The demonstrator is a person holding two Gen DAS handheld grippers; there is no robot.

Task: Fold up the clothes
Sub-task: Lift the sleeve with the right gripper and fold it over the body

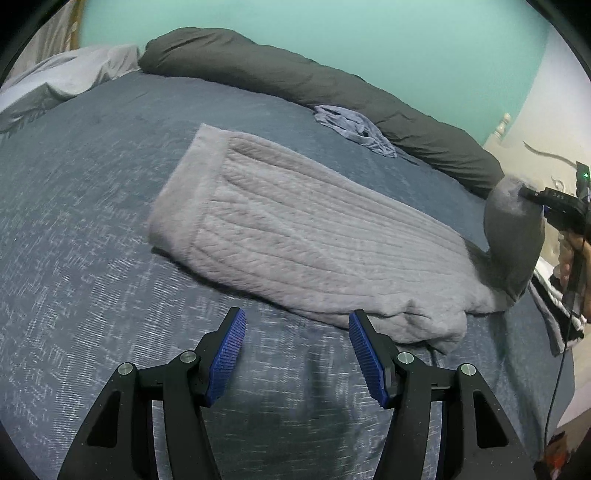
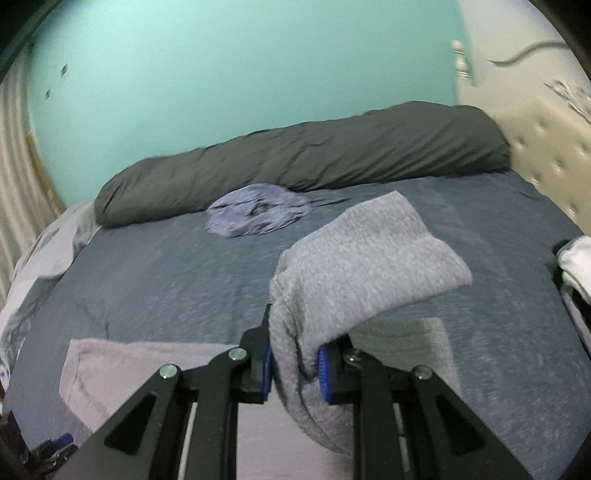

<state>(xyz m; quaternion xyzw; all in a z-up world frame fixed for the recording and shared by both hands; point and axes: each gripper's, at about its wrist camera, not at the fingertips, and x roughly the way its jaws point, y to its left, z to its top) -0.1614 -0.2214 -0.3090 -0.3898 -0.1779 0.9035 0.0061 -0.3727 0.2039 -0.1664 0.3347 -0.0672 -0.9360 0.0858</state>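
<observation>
My left claw (image 1: 297,360) hangs open over bare blue bedcover (image 1: 92,258), and the way to the left is free. Just in front of it lies the grey sweater (image 1: 295,236), which blocks the path forward. Behind it a small blue cloth (image 1: 351,129) lies against the long dark pillow (image 1: 314,81), which closes the far side. On the right, my right claw (image 2: 295,365) grips a sweater sleeve (image 2: 369,251), lifted across that side.

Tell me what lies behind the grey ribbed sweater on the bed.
Behind the grey ribbed sweater lies a crumpled blue-lilac garment, then a long dark grey bolster against the green wall. What the bolster covers cannot be seen.
</observation>
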